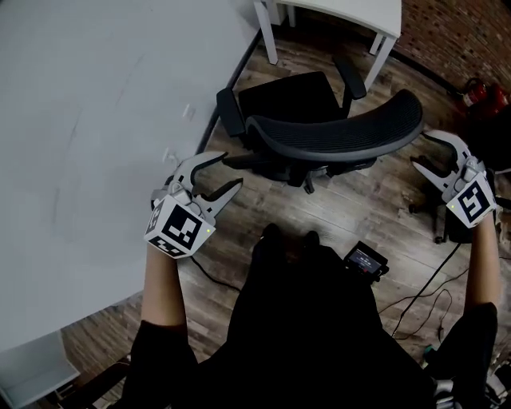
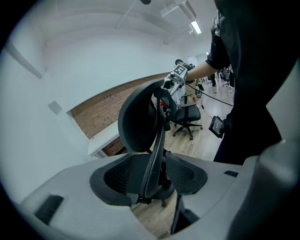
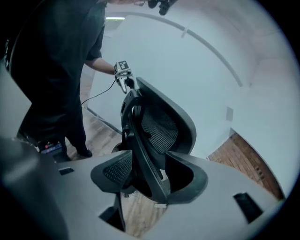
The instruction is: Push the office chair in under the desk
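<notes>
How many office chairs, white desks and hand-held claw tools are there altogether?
Office chairs: 2 (near office chair, far office chair)
White desk: 1
Grippers: 2 (left gripper, right gripper)
Total: 5

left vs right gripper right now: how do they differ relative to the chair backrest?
The left gripper sits off the backrest's left end, beside the wall; the right gripper off its right end, above wooden floor. The left gripper sits lower in the head view than the right gripper. Shared: both have jaws apart, lined up with a backrest edge, gripping nothing.
</notes>
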The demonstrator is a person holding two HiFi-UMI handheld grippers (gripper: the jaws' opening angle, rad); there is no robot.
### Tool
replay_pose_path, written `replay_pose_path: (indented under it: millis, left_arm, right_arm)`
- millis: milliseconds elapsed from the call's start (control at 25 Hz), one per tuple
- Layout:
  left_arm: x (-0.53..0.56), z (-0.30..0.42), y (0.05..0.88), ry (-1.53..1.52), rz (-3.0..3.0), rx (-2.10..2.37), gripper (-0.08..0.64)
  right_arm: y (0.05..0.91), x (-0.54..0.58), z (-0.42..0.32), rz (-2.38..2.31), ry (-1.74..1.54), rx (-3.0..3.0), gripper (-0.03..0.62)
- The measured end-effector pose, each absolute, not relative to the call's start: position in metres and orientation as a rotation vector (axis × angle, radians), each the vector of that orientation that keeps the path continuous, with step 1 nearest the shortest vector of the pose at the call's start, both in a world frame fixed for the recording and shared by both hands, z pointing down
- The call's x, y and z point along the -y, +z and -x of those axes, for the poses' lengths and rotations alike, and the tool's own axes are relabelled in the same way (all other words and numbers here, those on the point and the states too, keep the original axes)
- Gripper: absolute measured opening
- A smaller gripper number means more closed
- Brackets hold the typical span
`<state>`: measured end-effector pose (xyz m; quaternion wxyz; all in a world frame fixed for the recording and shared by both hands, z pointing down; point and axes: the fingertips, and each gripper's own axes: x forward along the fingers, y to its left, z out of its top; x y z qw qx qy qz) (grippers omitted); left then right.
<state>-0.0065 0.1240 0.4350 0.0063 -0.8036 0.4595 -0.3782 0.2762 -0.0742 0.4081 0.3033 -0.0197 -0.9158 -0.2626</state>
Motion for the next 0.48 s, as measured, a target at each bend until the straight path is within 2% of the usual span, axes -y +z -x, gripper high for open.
replay_pose_path:
  millis: [120,480]
  left_arm:
    - [-0.119,0.007,0.444,-1.254,2.524,-1.401,0.222]
    - [-0.101,0.010,0.468,-1.455,2.552,-1.264,0.236]
  right_arm:
    - [0.420,0.092,-0.273,0.173,-0.787,2.305,0.227]
    - [0.459,0.134,-0.276,0.295,-0.772,2.081,0.233]
